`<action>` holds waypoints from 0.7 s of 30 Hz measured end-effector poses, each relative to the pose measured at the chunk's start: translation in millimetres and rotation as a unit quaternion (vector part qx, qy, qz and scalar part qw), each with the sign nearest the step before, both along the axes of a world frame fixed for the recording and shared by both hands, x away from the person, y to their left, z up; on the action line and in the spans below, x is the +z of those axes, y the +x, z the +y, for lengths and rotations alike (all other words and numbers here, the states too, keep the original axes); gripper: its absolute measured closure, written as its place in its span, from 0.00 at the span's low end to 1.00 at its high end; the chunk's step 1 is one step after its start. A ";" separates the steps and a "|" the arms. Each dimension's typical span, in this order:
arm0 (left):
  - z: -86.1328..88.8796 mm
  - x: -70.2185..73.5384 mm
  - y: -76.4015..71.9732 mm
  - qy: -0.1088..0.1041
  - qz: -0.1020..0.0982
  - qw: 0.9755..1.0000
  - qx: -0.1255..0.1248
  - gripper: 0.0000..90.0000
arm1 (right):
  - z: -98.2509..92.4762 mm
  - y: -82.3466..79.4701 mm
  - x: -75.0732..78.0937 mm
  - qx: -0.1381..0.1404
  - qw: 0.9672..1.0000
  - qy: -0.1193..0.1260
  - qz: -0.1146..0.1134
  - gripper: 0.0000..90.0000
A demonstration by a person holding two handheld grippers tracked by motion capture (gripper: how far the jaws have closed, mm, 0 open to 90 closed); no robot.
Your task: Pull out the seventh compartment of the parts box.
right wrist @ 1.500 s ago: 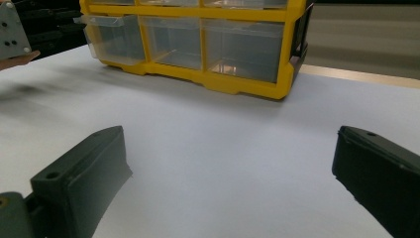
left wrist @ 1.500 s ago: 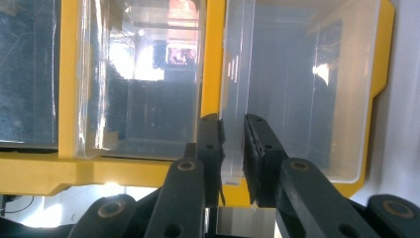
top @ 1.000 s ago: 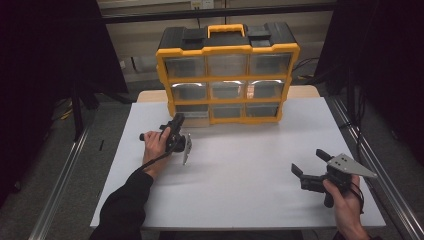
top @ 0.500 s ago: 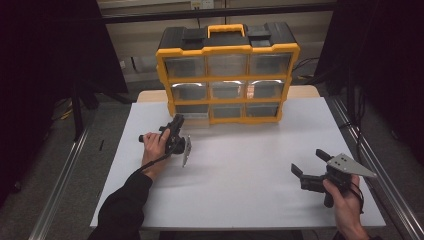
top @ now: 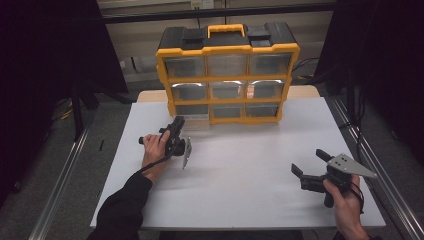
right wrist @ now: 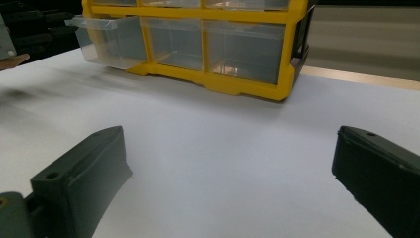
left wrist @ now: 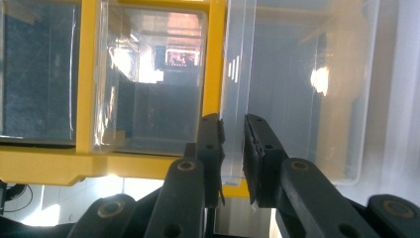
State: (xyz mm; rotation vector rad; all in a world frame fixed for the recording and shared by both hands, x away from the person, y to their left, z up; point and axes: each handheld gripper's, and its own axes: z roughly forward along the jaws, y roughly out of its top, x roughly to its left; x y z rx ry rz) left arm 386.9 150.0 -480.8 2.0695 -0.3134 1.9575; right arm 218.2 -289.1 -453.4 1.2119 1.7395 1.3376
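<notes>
Nine clear drawers are held in a yellow and black organizer (top: 227,75) that stands at the far edge of the bench (top: 240,175), near its middle. One drawer (top: 192,121), at the bottom left of the organizer, is pulled partly out toward the person. In the left gripper view the front lip of this drawer (left wrist: 236,99) is seen pinched between the fingers (left wrist: 210,144) of the left gripper (top: 176,135), which are nearly pressed together with only the thin clear plastic between them. In the right gripper view the same drawer (right wrist: 106,42) is seen jutting out from the bottom row, past the yellow frame.

The right gripper (top: 312,167) is held low over the near right corner of the bench, well apart from the organizer, with its fingers spread wide and nothing between them.

Several things could go wrong from here. The hold is taken on a thin, smooth lip near its edge, so the plastic could slip out of the fingers if the pull is made at an angle. The drawer could be drawn fully clear of its slot and dropped onto the bench if the pull is carried too far. The organizer is not steadied by the other hand, so the whole case could be dragged or tipped toward the near edge if the drawer sticks. Whether anything lies inside the drawer cannot be told.
</notes>
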 end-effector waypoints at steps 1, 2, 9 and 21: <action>0.1 -0.2 0.2 -0.002 0.001 1.000 -0.002 0.88 | 0.2 0.1 0.1 0.000 1.000 0.000 0.000 0.00; 0.5 -0.4 0.1 -0.001 -0.002 1.000 -0.002 0.88 | 0.4 -0.2 0.3 0.000 1.000 0.000 0.001 0.00; 1.3 -0.9 -1.4 -0.002 0.006 1.000 -0.003 0.88 | -0.2 0.1 -0.3 0.001 1.000 -0.002 0.000 0.00; 3.6 0.1 -5.3 0.002 0.003 1.000 -0.009 0.88 | 0.7 -0.1 -0.1 0.001 1.000 -0.002 -0.001 0.00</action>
